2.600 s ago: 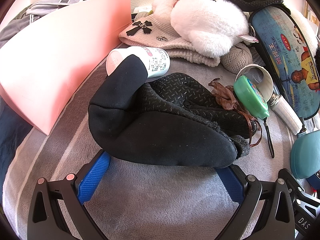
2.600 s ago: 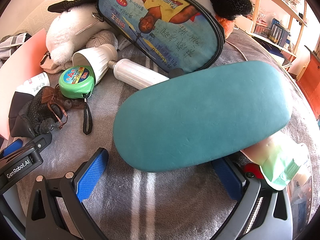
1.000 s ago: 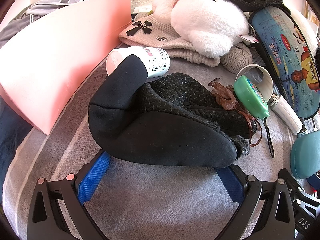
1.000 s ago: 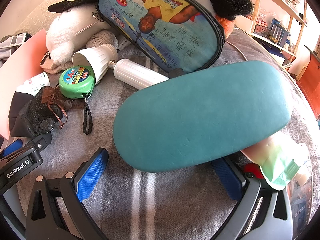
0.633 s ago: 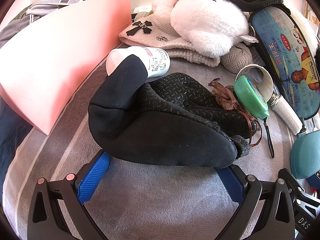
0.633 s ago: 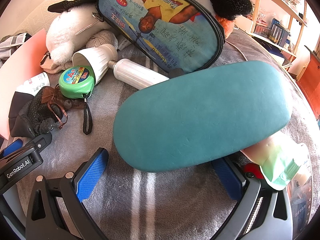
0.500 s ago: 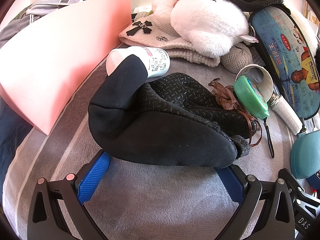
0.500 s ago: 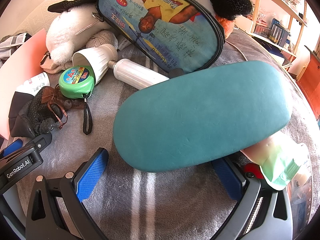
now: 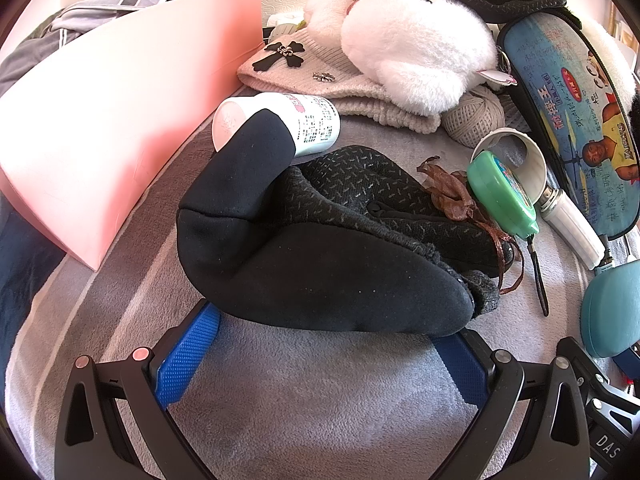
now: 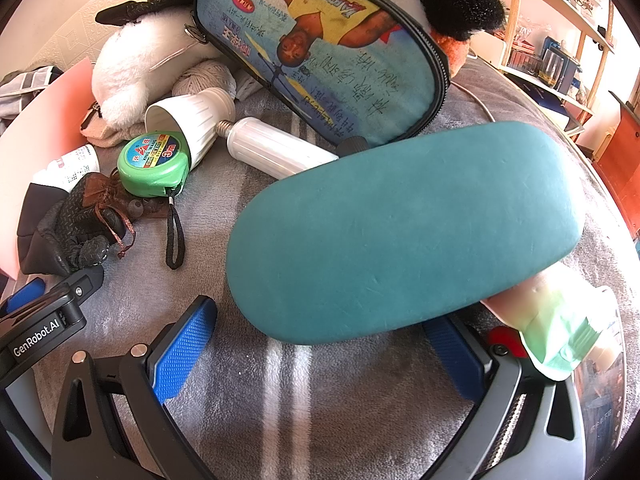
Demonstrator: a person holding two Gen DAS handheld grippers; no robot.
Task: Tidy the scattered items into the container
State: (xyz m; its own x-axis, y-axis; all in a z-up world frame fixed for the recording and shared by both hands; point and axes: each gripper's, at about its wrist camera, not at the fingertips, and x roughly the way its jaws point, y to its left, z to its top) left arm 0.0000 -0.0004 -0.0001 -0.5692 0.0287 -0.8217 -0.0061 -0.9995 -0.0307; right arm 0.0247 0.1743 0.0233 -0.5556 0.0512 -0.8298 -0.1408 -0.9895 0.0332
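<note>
My left gripper [image 9: 324, 344] is open, its blue pads on either side of a black glove [image 9: 320, 240] lying on the grey blanket. My right gripper [image 10: 320, 344] is open around the near end of a teal glasses case [image 10: 404, 228]. The pink container [image 9: 108, 128] stands at the left in the left wrist view. A green tape measure [image 9: 500, 192], a white bottle [image 9: 280, 120] and a brown pouch [image 9: 448, 188] lie beside the glove. The tape measure [image 10: 154, 160] and glove [image 10: 68, 224] also show in the right wrist view.
A white plush toy [image 9: 416, 44], beige knit hat [image 9: 340, 80], twine ball [image 9: 476, 116], printed pencil case [image 10: 320, 48] and white bulb lamp [image 10: 256, 144] crowd the far side. A pale green tube [image 10: 556, 328] lies under the case's right end. Shelves [image 10: 560, 20] stand at the far right.
</note>
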